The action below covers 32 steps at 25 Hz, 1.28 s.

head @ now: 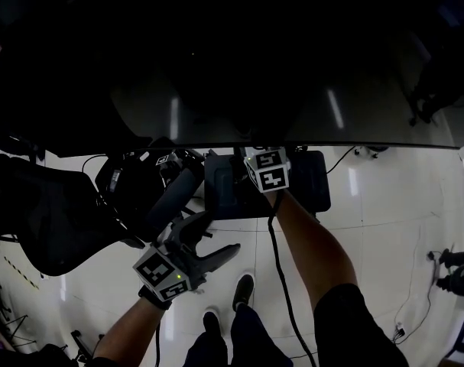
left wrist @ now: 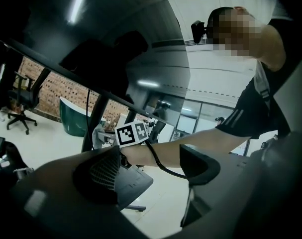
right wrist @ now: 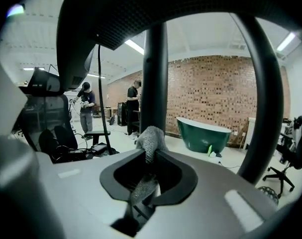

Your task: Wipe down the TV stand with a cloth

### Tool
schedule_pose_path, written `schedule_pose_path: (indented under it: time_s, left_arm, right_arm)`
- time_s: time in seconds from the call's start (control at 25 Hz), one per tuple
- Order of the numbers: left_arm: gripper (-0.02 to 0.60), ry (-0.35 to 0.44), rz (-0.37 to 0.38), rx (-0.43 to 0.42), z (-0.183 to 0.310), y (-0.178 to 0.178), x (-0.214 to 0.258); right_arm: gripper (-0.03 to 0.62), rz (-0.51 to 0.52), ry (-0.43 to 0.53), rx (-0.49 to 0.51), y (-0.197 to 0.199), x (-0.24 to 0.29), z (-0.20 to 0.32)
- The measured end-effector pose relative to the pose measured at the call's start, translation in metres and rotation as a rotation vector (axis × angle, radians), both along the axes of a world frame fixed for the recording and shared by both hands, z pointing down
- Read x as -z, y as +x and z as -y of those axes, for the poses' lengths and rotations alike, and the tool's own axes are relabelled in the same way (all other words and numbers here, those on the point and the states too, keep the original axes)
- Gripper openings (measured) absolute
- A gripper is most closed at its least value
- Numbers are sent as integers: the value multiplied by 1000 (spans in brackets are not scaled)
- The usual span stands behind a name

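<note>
The TV stand is black: its base plate [head: 312, 180] lies on the white floor under the dark screen [head: 277, 90]. In the right gripper view, its upright post [right wrist: 154, 73] stands straight ahead. My right gripper [right wrist: 150, 171] is shut on a grey knitted cloth [right wrist: 150, 139], whose bunched end touches the foot of that post. From the head view only the right gripper's marker cube [head: 267, 168] shows, at the base. My left gripper [head: 216, 237] hangs open and empty above the floor, short of the stand. Between the left gripper's [left wrist: 151, 169] spread jaws I see the right forearm.
A black office chair [head: 40, 212] stands at the left, with cables [head: 281, 281] trailing over the white floor. My shoes [head: 243, 289] are below the grippers. Farther off are a green bathtub [right wrist: 203, 133], two people [right wrist: 86, 108] and another chair [right wrist: 285, 166].
</note>
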<state>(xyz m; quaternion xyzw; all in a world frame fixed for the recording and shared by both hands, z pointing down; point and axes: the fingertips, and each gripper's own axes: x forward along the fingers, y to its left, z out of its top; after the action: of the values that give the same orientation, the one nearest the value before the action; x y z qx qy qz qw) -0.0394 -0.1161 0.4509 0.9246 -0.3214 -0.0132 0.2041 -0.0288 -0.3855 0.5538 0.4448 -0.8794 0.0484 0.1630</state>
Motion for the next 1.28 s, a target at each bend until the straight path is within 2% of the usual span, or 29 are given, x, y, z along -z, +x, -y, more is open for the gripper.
schedule_pose_path:
  time_s: [0.28,0.44,0.56,0.88,1.0,1.12,1.28]
  left_arm:
    - [403,5,4,-11,3,5,-11]
    - [402,0,15,-20,3,7,-18]
    - [402,4,7,-10,4,6,-26]
    - [402,-36,4,-6,1,6,-55]
    - [402,-43,7,-11,1,10,-59]
    - [402,-32,10,-21,3,14,-54]
    - [400,-21,11,-32,8,17,-47]
  right_arm:
    - [48,31,10,10,-1,-5,12]
    - [48,-52,5,91,-18,-25,0]
    - [48,-107,-28,91,-23,-55,-1]
    - [44,-97,-94,92,-22,-93,6]
    - [44,-76,-122,79,-13,-96,8]
    - [44,-38,-69,61,6,-78,2]
    - [45,-25,-22,-3,58,-50,-10]
